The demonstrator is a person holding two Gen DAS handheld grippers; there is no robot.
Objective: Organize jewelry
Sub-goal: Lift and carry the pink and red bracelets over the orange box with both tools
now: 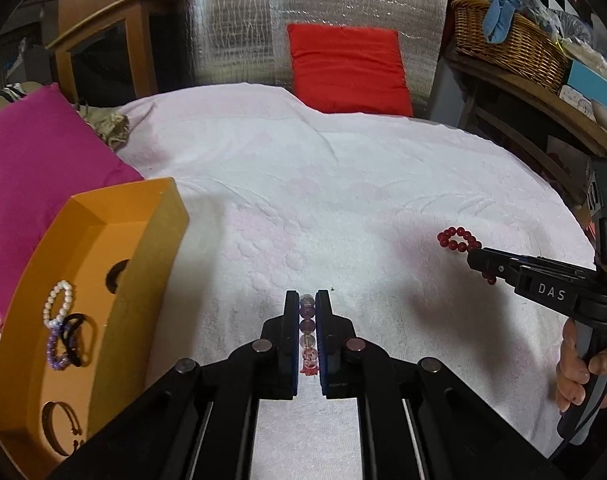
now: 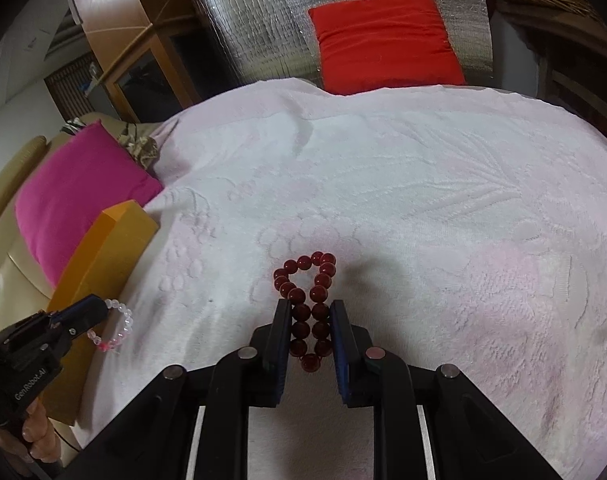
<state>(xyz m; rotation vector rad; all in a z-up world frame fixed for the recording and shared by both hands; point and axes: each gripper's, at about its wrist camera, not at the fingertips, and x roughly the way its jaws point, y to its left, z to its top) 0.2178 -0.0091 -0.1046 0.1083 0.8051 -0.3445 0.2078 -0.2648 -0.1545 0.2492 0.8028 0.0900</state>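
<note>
My left gripper (image 1: 307, 298) is shut on a bracelet of clear and purple beads (image 1: 307, 326) with a pink charm, held above the white towel (image 1: 323, 184). From the right wrist view the same clear bead bracelet (image 2: 117, 326) hangs from the left gripper (image 2: 97, 308) beside the orange box. My right gripper (image 2: 311, 306) is shut on a dark red bead bracelet (image 2: 309, 280), whose loop sticks out past the fingertips; in the left wrist view the red bracelet (image 1: 457, 239) and right gripper (image 1: 477, 258) are at the right. The orange tray box (image 1: 115, 248) at the left holds a white pearl bracelet (image 1: 57, 302), a purple one (image 1: 55, 350) and a black band (image 1: 74, 338).
A magenta cushion (image 1: 35, 176) lies behind the box and a red cushion (image 1: 347, 68) at the far edge of the towel. A wicker basket (image 1: 507, 46) sits on a wooden shelf at the right. A hand (image 1: 575, 372) grips the right tool's handle.
</note>
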